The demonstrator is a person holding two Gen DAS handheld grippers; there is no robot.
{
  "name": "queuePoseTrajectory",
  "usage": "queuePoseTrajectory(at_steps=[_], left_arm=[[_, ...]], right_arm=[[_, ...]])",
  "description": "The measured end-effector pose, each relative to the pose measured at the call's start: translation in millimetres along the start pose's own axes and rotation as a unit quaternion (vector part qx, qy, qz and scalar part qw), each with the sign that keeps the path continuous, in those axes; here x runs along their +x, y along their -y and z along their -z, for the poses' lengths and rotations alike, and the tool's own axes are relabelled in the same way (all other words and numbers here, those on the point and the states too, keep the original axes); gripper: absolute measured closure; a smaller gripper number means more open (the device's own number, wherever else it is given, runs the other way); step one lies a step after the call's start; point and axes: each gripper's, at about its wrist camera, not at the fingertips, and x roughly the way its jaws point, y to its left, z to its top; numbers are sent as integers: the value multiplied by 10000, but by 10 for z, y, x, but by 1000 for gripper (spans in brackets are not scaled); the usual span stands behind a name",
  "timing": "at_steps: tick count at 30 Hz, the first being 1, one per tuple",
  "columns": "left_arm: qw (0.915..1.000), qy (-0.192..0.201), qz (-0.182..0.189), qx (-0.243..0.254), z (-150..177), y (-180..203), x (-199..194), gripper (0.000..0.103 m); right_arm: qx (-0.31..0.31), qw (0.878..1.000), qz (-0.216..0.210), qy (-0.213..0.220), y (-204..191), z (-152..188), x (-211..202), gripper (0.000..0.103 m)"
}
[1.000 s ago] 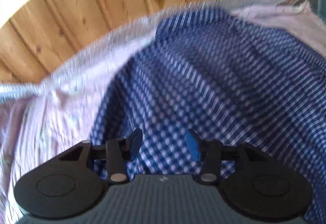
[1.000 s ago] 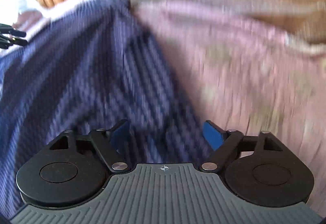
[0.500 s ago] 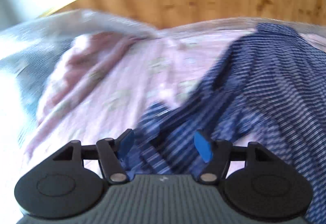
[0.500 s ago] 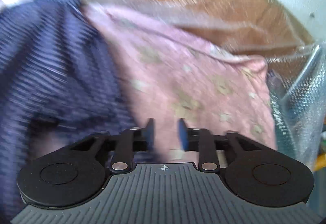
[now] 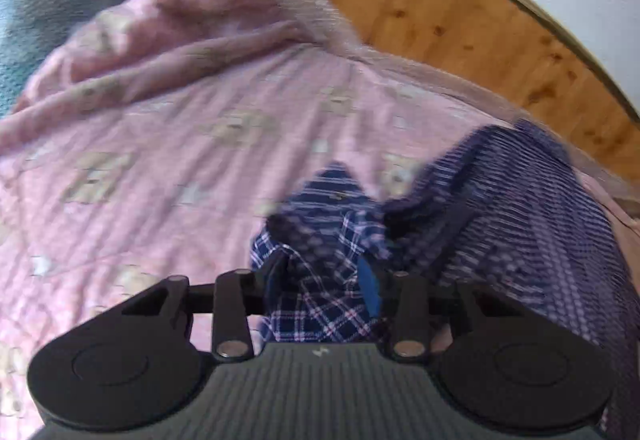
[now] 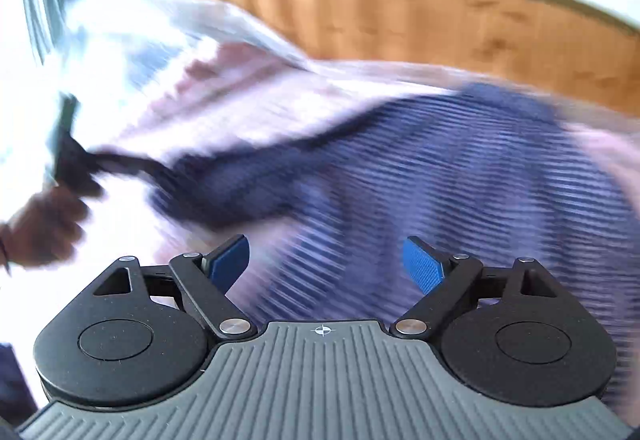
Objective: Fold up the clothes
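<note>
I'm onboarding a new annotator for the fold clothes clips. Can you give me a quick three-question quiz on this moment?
1. True or false: the right claw is open with nothing between its fingers.
2. What is bunched between the left claw fingers? A) plaid shirt B) pink blanket C) a towel
3. Fill in: behind the bed stands a ____ headboard.

Key: 1 true; 2 A; 3 wooden.
</note>
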Motion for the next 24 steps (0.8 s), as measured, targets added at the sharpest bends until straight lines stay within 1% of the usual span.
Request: queuePoseTrajectory(at_steps=[2, 3, 4, 6, 7, 8, 9, 10, 11, 12, 13, 14, 15, 16, 17, 18, 19, 20, 21, 23, 24], left_arm=[[9968, -58, 175, 783, 178, 351, -7, 55], [9942, -94, 177, 1057, 284, 452, -6, 53], [9912, -131, 154, 1307, 400, 529, -1, 51], [9872, -197, 105, 1580, 571, 582, -15, 51], [9857, -229, 81, 1667, 643, 588, -27, 51], [9854, -206, 61, 1691, 670, 553, -65, 51], [9867, -101, 48, 1619, 627, 456, -143, 51], [9880, 4, 36, 1547, 584, 360, -221, 51], [9890, 108, 24, 1474, 541, 263, -299, 50], [9899, 213, 11, 1402, 498, 167, -377, 49], [9906, 318, -1, 1329, 455, 70, -456, 41], [9912, 423, -13, 1255, 412, -26, -534, 30], [9902, 518, -81, 1293, 363, -111, -569, 27], [9866, 598, -233, 1501, 306, -178, -538, 28], [9810, 640, -373, 1792, 265, -222, -489, 31], [9721, 622, -494, 2209, 251, -229, -413, 32], [9597, 578, -592, 2685, 252, -218, -337, 34], [9413, 496, -651, 3275, 288, -173, -264, 34], [9173, 421, -688, 3899, 346, -126, -197, 35], [8643, 423, -714, 4961, 504, -37, -87, 33], [8353, 454, -724, 5432, 586, 8, -37, 33]], right_arm=[[439, 9989, -144, -26, -122, -208, 378, 12], [656, 9976, -201, -41, -179, -311, 568, 12], [763, 9968, -151, -208, -193, -348, 773, 11], [931, 9938, -6, -606, -203, -395, 1187, 12], [1015, 9916, 67, -804, -208, -418, 1394, 14], [1097, 9888, 140, -1002, -213, -441, 1602, 29], [1180, 9855, 212, -1199, -219, -465, 1809, 44], [1093, 9840, 281, -1376, -199, -408, 1926, 93], [971, 9825, 348, -1548, -173, -334, 2025, 103], [880, 9839, 367, -1512, -174, -281, 2015, 103], [878, 9853, 352, -1419, -167, -228, 1949, 103], [956, 9858, 339, -1336, -131, -187, 1866, 103], [1048, 9863, 288, -1243, -99, -158, 1787, 103], [1153, 9868, 212, -1115, -57, -141, 1697, 103], [1242, 9865, 200, -1054, 0, -142, 1644, 103], [1326, 9858, 201, -1008, 59, -146, 1601, 103], [1410, 9851, 201, -962, 118, -150, 1557, 103], [1494, 9843, 202, -916, 176, -154, 1513, 103], [1530, 9838, 214, -906, 231, -161, 1490, 103], [1600, 9828, 207, -893, 334, -173, 1472, 103], [1648, 9822, 178, -883, 382, -177, 1478, 103]])
